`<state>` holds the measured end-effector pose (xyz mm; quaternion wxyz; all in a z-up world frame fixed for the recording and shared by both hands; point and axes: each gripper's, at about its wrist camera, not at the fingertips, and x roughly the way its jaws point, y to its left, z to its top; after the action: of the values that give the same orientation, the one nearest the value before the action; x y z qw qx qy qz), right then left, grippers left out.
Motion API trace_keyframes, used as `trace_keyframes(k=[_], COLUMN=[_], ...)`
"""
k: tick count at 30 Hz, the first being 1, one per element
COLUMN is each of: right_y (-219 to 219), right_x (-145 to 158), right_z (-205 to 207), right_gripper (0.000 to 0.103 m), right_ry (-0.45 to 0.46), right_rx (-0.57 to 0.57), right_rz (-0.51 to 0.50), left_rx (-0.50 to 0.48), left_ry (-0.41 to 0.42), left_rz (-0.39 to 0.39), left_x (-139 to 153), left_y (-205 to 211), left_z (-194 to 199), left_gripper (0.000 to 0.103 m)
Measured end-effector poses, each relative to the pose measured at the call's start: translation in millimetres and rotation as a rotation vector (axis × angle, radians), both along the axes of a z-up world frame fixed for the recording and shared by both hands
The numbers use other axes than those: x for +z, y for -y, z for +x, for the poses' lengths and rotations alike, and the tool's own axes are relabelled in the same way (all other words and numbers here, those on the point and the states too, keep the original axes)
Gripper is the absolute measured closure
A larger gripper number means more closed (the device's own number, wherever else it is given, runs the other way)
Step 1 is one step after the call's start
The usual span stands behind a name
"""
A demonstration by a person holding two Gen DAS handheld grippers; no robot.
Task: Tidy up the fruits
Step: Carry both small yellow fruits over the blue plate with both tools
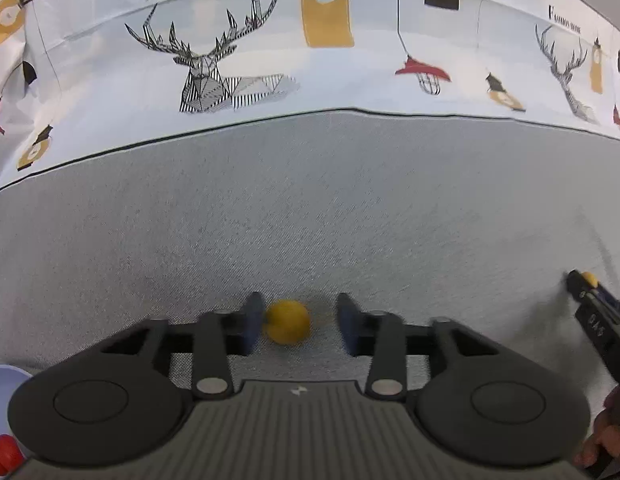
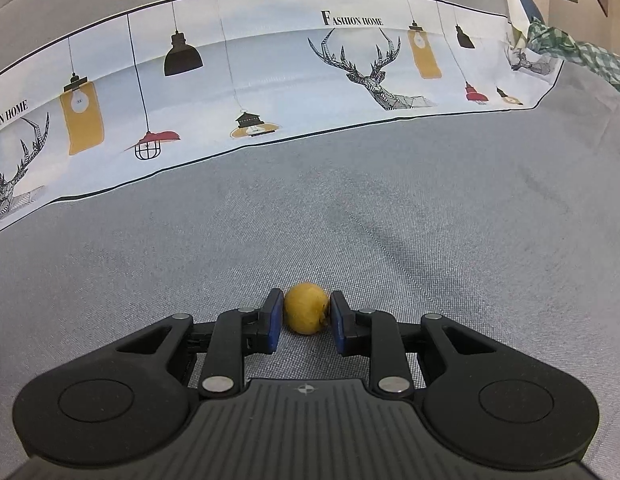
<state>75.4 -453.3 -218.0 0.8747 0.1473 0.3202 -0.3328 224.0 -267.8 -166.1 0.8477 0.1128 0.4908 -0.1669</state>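
Note:
In the left wrist view a small round yellow fruit [image 1: 288,322] lies on the grey cloth between the fingers of my left gripper [image 1: 300,322], which is open; the fruit touches the left pad and a gap shows on its right. In the right wrist view my right gripper [image 2: 306,314] is shut on a second yellow fruit [image 2: 306,308], both blue pads against its sides, low over the cloth. The right gripper also shows at the right edge of the left wrist view [image 1: 585,284], with its yellow fruit [image 1: 589,279] at its tip.
A white bowl [image 1: 6,384] with red fruit [image 1: 4,454] sits at the lower left of the left wrist view. A printed cloth with deer and lamps [image 2: 270,80] lies beyond the grey cloth. A green checked cloth [image 2: 581,56] lies at the far right.

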Motion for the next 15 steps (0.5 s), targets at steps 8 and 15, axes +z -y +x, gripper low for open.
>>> trace_keyframes(k=[8,15], right_y=[0.9,2.2], right_x=[-0.7,5.1], right_z=[2.0,-1.0], right_gripper=[0.073,0.078], right_ry=[0.002,0.030], right_rx=[0.003,-0.004], right_rz=[0.000,0.018], left_rx=[-0.020,-0.023], left_ry=[-0.023,-0.004], left_rz=[0.004,-0.024], left_x=[-11.0,-3.7], left_y=[-7.2,-5.4], left_z=[-5.5,-9.6], left_gripper=[0.037,0.077])
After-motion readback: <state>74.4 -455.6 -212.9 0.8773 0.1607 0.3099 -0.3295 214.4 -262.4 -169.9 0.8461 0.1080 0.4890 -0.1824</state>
